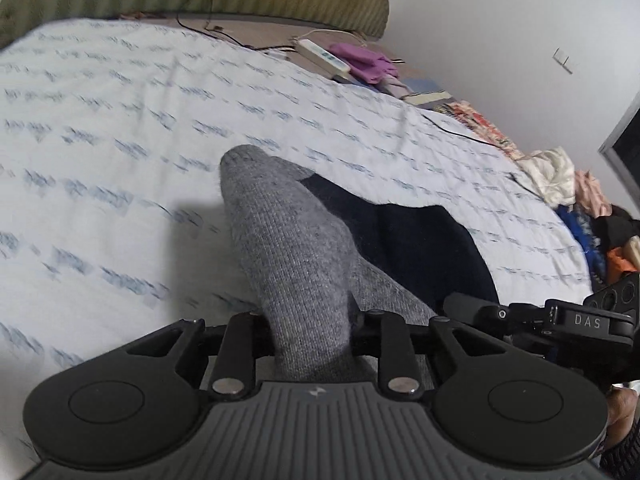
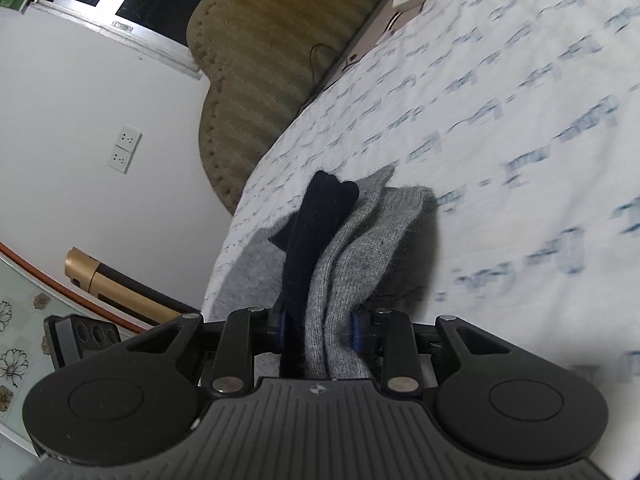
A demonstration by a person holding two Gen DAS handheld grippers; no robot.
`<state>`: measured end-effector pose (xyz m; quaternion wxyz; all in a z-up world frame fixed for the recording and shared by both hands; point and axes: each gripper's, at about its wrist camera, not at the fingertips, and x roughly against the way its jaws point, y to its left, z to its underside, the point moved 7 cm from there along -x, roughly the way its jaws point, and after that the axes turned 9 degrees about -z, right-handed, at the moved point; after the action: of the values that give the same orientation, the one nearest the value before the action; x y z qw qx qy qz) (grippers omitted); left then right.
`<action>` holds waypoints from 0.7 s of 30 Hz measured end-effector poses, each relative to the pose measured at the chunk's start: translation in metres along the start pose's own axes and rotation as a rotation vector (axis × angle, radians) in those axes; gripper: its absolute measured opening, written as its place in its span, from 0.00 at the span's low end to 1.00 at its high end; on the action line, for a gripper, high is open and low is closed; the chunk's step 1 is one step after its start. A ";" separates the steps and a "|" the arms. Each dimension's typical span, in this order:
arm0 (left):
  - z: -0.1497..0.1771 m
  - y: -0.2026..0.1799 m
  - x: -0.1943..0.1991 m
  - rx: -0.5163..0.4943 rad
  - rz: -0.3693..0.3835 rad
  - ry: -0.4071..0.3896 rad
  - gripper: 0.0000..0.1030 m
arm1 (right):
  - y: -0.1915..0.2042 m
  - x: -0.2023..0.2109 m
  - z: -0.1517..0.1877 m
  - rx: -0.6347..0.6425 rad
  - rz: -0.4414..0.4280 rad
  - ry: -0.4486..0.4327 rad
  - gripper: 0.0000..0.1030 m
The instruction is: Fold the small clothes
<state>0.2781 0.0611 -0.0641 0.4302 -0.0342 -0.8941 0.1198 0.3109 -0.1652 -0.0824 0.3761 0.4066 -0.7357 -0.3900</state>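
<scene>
Both tongs are clamped on knitted fabric: the left gripper (image 1: 312,328) is closed on a bunched grey part of the garment (image 1: 288,248), and the right gripper (image 2: 318,330) is pinched on a gathered wad where grey and dark navy knit meet. The bedspread (image 1: 120,120), white with a blue print, is used as the working surface, presumably because it gives a broad, soft plane on which a fold can be laid flat. Across it the garment is held raised at two separate points, with part of it trailing on the cover, which suggests that it is being lifted and stretched between the hands so that one half can be carried over the other. The navy panel (image 1: 424,248) is seen lying behind the grey part. A power strip (image 1: 324,56) is left at the bed's far edge, well apart from the work.
</scene>
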 end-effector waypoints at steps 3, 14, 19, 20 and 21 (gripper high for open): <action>0.002 0.014 -0.016 -0.044 -0.048 0.033 0.34 | -0.014 -0.013 0.006 0.016 0.119 0.014 0.49; 0.097 0.029 0.027 0.183 0.169 0.065 0.78 | 0.004 0.071 0.073 0.065 0.170 0.054 0.73; 0.094 0.021 0.021 0.149 0.107 0.083 0.39 | 0.011 0.048 0.091 0.071 0.154 0.154 0.22; 0.090 0.025 0.023 0.156 0.108 0.102 0.34 | 0.014 0.047 0.091 0.066 0.145 0.152 0.21; 0.085 0.028 0.027 0.154 0.106 0.109 0.33 | 0.020 0.047 0.091 0.071 0.125 0.150 0.19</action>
<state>0.1934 0.0769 -0.1012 0.4726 -0.0545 -0.8545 0.2088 0.2076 -0.1755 -0.0912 0.4391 0.4011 -0.7427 -0.3077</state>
